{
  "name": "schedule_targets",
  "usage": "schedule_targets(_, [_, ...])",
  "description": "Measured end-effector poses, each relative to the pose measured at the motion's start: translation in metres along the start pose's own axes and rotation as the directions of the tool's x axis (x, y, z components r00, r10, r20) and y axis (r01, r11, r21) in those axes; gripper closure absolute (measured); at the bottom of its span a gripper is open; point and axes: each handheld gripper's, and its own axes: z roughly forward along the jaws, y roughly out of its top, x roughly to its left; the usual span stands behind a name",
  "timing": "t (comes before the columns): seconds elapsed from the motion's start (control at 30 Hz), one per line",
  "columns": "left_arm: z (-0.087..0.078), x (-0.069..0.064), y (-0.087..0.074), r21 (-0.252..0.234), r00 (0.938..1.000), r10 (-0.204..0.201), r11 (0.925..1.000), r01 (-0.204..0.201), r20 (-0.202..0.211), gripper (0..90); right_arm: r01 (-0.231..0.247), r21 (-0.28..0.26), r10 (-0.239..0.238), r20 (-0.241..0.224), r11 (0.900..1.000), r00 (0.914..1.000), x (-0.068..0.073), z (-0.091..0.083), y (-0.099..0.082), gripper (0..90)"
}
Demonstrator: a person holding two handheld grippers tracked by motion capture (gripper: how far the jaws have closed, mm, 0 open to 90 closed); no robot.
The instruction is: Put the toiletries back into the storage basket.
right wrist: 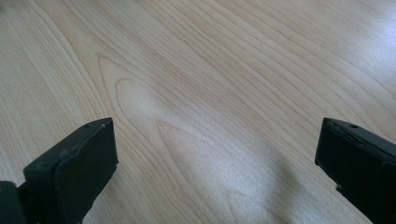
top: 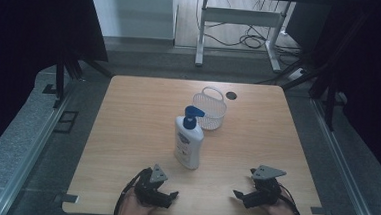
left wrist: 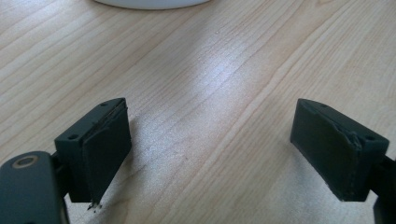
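A white pump bottle (top: 188, 140) with a blue pump head stands upright near the middle of the wooden table (top: 128, 113). Its white base (left wrist: 149, 3) edges into the top of the left gripper view. Just behind it to the right sits a white mesh basket (top: 209, 108) with a handle. My left gripper (top: 169, 196) rests low near the front edge, a little in front and to the left of the bottle. Its jaws stand wide apart over bare wood (left wrist: 210, 154). My right gripper (top: 239, 195) lies front right, open with only tabletop between its fingers (right wrist: 215, 158).
A round cable hole (top: 231, 95) sits at the table's far edge next to the basket. Beyond the table a white desk frame (top: 239, 20) stands on the floor with loose cables. Dark stands flank both sides.
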Motion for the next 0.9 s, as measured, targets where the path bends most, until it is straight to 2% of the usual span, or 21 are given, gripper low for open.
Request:
schedule_targets(0.07, [0.0, 0.0, -0.001, -0.007, 1.0, 0.005, 1.0, -0.005, -0.007, 11.8, 0.0, -0.003, 0.0, -0.009, 1.0, 1.0, 0.001, 0.0, 0.002, 0.0])
schedule_targets(0.13, [0.001, 0.0, -0.004, -0.025, 0.9998, 0.01, 0.9996, -0.011, -0.019, 11.8, -0.001, -0.02, 0.0, -0.042, 0.9998, 0.9991, 0.002, 0.0, 0.007, 0.0])
schedule_targets(0.3, [0.001, 0.0, -0.004, -0.022, 0.9995, 0.021, 0.9995, -0.021, -0.025, 11.8, -0.012, -0.037, 0.01, -0.071, 0.9992, 0.9974, 0.004, 0.001, 0.014, 0.0])
schedule_targets(0.33, [0.001, 0.0, -0.004, -0.022, 0.9995, 0.023, 0.9995, -0.024, -0.022, 11.8, -0.018, -0.056, 0.013, -0.081, 0.9982, 0.9966, 0.004, 0.001, 0.016, 0.0])
schedule_targets(0.6, [0.001, 0.0, -0.004, -0.022, 0.9995, 0.024, 0.9995, -0.025, -0.022, 11.8, -0.028, -0.093, 0.018, -0.098, 0.9952, 0.995, 0.005, 0.002, 0.028, 0.0])
schedule_targets(0.77, [0.001, 0.0, -0.004, -0.022, 0.9995, 0.023, 0.9995, -0.023, -0.024, 11.9, 0.011, -0.095, -0.021, -0.103, 0.9954, 0.9944, 0.01, 0.006, 0.042, 0.0])
schedule_targets(0.9, [0.001, 0.0, -0.004, -0.022, 0.9995, 0.023, 0.9995, -0.023, -0.024, 11.9, 0.017, -0.087, -0.026, -0.11, 0.9961, 0.9936, 0.012, 0.009, 0.048, 0.0])
